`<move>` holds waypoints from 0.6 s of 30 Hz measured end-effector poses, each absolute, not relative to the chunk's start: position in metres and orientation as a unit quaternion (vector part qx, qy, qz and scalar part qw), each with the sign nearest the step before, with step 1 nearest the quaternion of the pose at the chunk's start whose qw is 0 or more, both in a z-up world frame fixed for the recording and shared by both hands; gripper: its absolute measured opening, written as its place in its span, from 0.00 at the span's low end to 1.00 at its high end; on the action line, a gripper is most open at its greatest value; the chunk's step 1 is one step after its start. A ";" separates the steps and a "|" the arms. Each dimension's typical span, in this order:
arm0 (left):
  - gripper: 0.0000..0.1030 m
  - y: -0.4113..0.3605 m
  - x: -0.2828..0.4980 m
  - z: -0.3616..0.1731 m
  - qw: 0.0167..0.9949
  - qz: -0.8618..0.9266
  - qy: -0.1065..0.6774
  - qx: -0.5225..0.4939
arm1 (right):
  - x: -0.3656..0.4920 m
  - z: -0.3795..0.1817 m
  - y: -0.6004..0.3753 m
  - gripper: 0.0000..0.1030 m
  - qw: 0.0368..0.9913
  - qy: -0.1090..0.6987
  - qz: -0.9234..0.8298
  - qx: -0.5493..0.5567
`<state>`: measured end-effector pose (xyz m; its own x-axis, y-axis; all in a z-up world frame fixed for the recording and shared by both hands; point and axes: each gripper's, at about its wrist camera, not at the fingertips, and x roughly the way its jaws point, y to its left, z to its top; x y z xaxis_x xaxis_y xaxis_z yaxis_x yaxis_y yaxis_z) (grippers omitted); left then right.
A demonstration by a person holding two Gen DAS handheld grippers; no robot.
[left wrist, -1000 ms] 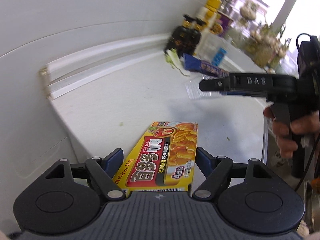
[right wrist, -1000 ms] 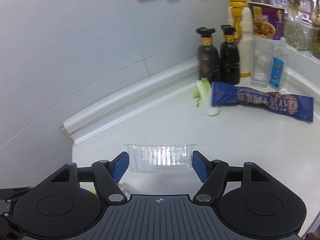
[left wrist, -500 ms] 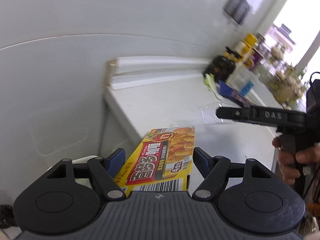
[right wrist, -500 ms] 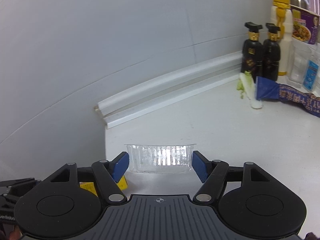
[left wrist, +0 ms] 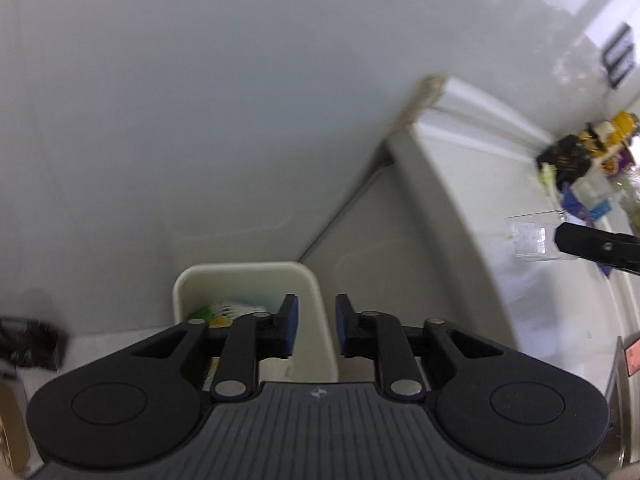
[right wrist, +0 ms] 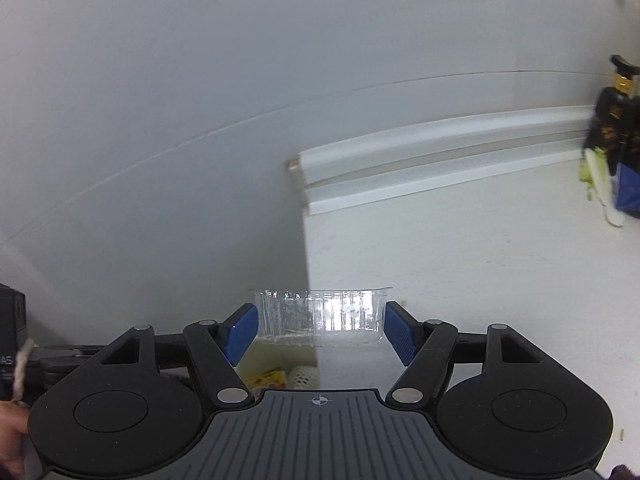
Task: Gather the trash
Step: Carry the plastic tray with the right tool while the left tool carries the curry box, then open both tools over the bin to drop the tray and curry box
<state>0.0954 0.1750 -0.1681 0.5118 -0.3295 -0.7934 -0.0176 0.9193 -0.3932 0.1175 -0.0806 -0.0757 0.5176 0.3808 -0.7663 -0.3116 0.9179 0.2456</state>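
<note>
Left wrist: curry box now binned.

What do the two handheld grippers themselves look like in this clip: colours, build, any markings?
Both the left gripper and the right gripper are matte black plastic with blue ribbed fingertip pads, silver rivets on hinged links, two round discs, and a grey ribbed centre plate bearing a small crosshair mark. White lettering ending in "AS" shows on the left gripper's side in the right wrist view. No sleeves visible.
</note>
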 end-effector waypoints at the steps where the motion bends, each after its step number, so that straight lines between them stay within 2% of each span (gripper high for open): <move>1: 0.20 0.178 0.094 -0.172 0.849 -0.088 0.488 -0.181 | 0.118 -0.078 -0.074 0.68 0.867 0.453 0.204 0.034; 7: 0.24 0.192 0.089 -0.193 0.841 -0.068 0.501 -0.192 | 0.124 -0.095 -0.036 0.68 0.847 0.478 0.232 0.004; 18: 0.38 0.196 0.089 -0.217 0.833 -0.056 0.519 -0.184 | 0.142 -0.138 0.023 0.69 0.812 0.521 0.258 -0.042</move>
